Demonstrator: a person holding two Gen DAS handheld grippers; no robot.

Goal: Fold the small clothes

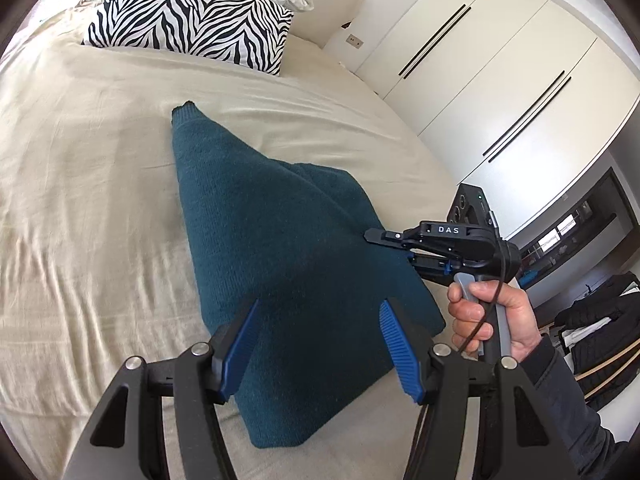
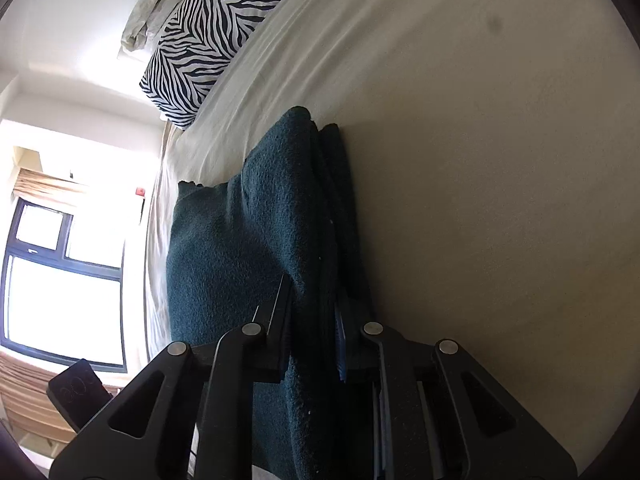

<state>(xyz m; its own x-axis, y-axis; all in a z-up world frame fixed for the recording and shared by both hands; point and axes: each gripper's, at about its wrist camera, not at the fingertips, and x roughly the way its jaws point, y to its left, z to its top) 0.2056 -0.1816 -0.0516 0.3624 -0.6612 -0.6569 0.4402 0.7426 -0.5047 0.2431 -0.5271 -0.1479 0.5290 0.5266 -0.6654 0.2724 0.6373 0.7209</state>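
A dark teal knitted sweater [image 1: 272,220] lies partly folded on the beige bed sheet [image 1: 100,160], one sleeve reaching toward the pillow. My left gripper [image 1: 320,302] hovers over its near end, blue pads apart, nothing pressed between them. At the sweater's right edge my right gripper [image 1: 384,246], held by a person's hand [image 1: 492,320], clamps the fabric. In the right wrist view the right gripper [image 2: 312,292] pinches a thick fold of the sweater [image 2: 224,260], which bulges up between the fingers.
A zebra-print pillow [image 1: 188,16] and crumpled bedding sit at the head of the bed. White wardrobe doors [image 1: 500,60] stand along the right side. Dark clothes [image 1: 600,320] are piled beyond the hand. A bright window [image 2: 60,280] is across the bed.
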